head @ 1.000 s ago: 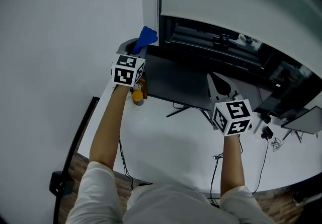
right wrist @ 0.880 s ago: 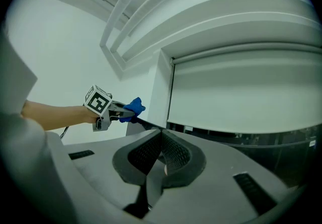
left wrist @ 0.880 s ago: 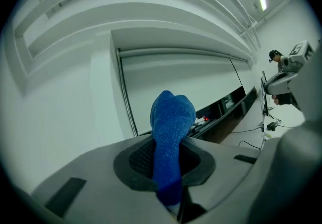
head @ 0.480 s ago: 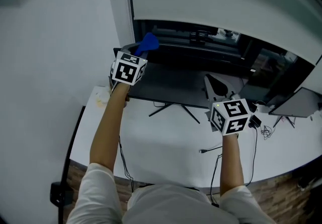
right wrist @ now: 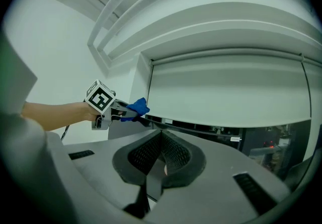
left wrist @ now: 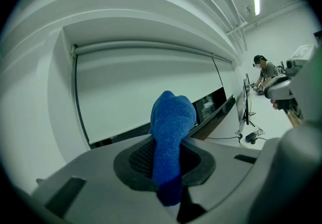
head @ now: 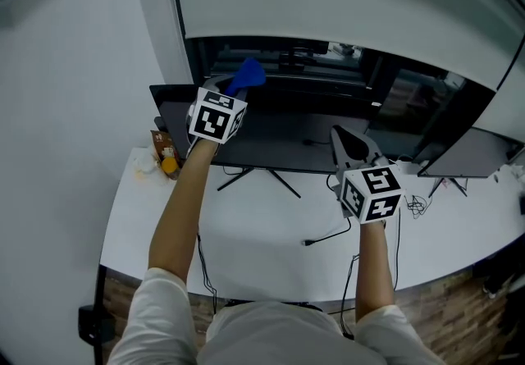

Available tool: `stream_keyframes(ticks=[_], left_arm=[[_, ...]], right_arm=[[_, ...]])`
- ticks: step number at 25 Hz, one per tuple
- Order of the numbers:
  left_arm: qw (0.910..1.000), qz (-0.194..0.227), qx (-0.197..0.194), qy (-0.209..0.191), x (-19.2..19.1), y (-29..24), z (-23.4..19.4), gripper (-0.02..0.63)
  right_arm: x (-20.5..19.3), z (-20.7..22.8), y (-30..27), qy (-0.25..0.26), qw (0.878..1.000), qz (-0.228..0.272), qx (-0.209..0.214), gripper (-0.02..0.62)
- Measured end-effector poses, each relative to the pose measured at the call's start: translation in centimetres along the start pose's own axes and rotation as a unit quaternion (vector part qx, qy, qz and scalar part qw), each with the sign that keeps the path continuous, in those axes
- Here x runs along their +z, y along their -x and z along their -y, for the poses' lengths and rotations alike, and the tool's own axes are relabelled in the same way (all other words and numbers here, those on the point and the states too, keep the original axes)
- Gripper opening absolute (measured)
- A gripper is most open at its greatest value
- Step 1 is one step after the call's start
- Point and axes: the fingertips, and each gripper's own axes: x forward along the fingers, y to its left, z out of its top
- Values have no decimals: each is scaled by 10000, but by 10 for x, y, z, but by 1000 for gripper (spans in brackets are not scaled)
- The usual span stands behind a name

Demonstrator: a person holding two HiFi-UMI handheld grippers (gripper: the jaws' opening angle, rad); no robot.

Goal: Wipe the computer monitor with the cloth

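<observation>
Head view showed the left gripper point(head: 238, 91) further along the top edge of the monitor point(head: 279, 142) than a second before. Back then the blue cloth point(head: 248, 74) sat by the screen's upper left corner; now it was a good way in from that corner, while my view had swung to take in the whole panel. Left gripper view had the fingers pinching the cloth, a bunched fold poking up past the tips and the dark monitor edge just behind it. I could not tell if the cloth actually touched the bezel or rode just above it. The right gripper point(head: 344, 138) hung in front of the screen's right part, over the bench point(head: 262, 232), and had barely shifted. Its own view showed the fingers pressed together with nothing between them. I read the change as the wipe starting along the top edge, with the main face of the screen not yet covered. Next would be bringing the cloth down onto the glass and sweeping across. A small bottle point(head: 164, 154) stood near the left end of the bench, clear of the stroke.
</observation>
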Motion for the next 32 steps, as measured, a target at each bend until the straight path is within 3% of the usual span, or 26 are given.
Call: stream_keyframes(ticks=[7, 21, 26, 32], left_arm=[[9994, 46, -338, -6, 26, -26, 60, 74], [9944, 564, -889, 113, 77, -68, 176, 74], [9809, 1137, -1535, 374, 92, -67, 214, 74], [9731, 1682, -1499, 486, 89, -32, 207, 74]], right_arm=[[-10, 39, 29, -46, 9998, -30, -182, 15], [-31, 103, 94, 0, 9971, -238, -720, 15], [-28, 103, 104, -47, 9962, -178, -855, 15], [-19, 100, 113, -19, 9937, 25, -1123, 15]])
